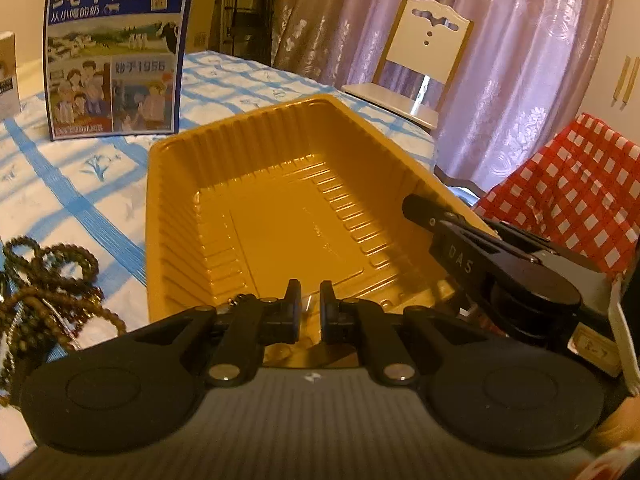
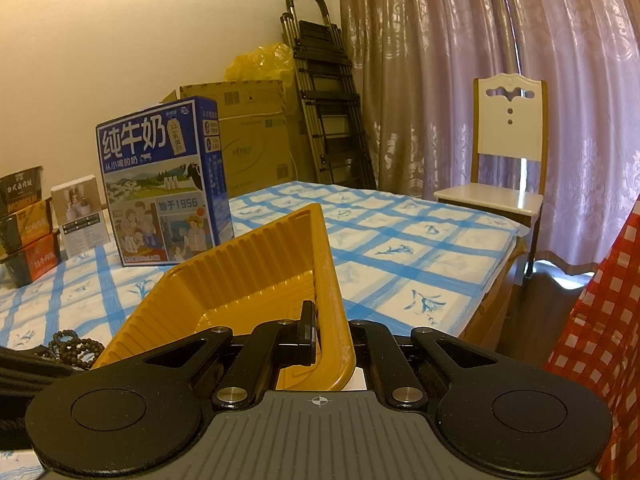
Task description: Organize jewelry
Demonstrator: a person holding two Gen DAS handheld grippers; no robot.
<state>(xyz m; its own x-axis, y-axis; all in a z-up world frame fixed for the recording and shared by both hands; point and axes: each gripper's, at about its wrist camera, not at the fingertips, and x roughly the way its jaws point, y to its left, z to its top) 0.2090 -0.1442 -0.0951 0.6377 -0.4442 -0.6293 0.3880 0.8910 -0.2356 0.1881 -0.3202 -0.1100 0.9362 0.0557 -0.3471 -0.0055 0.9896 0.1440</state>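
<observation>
— So, our right gripper (image 2: 316, 334) sits low in the middle of the right wrist view, clamped on the yellow tray (image 2: 256, 276): one black finger (image 2: 307, 326) presses the inside of the near wall, while the other is hidden behind the plastic.

— And our left gripper (image 1: 310, 312)?

— Bottom centre of the left wrist view, jaws nearly together with only a thin gap, over the tray's (image 1: 180, 200) near rim. We cannot tell whether anything is pinched between them. At right of that frame we see the right gripper (image 1: 416, 204) from the side, biting the tray's right wall.

— Where is the jewelry?

— On the blue-checked tablecloth (image 1: 80, 184), at the left edge of the left wrist view: a tangle of dark beaded strands (image 1: 44, 280), just beside the tray, outside it.

— And farther out?

— We see a blue milk carton box (image 1: 116, 48) upright at upper left, a white chair (image 1: 424, 56) before lilac curtains (image 1: 520, 80) at upper right, and red checked cloth (image 1: 568, 192) at right.
</observation>
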